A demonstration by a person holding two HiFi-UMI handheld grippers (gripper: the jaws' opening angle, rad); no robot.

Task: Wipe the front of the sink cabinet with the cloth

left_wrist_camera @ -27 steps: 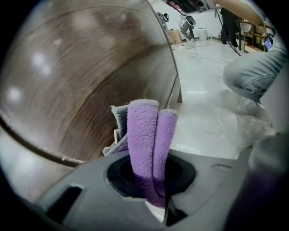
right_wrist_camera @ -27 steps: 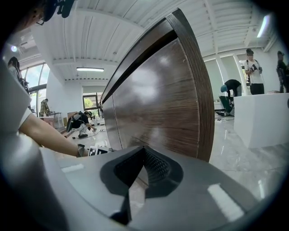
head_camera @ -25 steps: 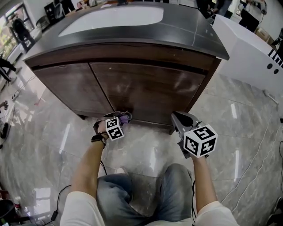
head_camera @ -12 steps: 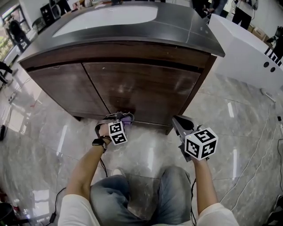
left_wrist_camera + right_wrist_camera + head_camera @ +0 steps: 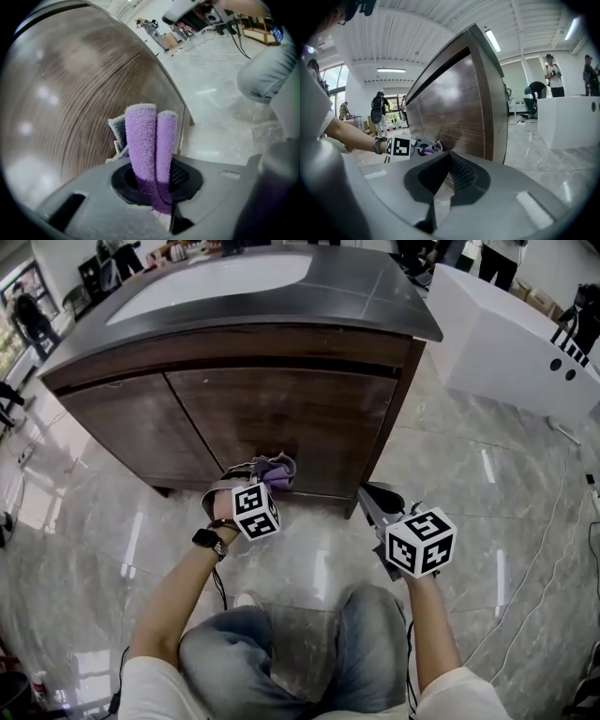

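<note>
The sink cabinet has brown wood doors under a dark top. My left gripper is shut on a folded purple cloth and holds it against the lower part of the right-hand door. In the left gripper view the cloth sticks up out of the jaws, against the wood front. My right gripper hovers low by the cabinet's right front corner, shut and with nothing in it. The right gripper view shows the right gripper, the cabinet's front and the cloth.
A white basin is set in the cabinet's top. A white unit stands at the right. A cable runs over the glossy marble floor. The person's knees are close below the grippers. People stand in the background.
My left gripper has slid the cloth to the right along the bottom of the right-hand door. The right gripper has stayed near the corner. The head view has shifted right.
</note>
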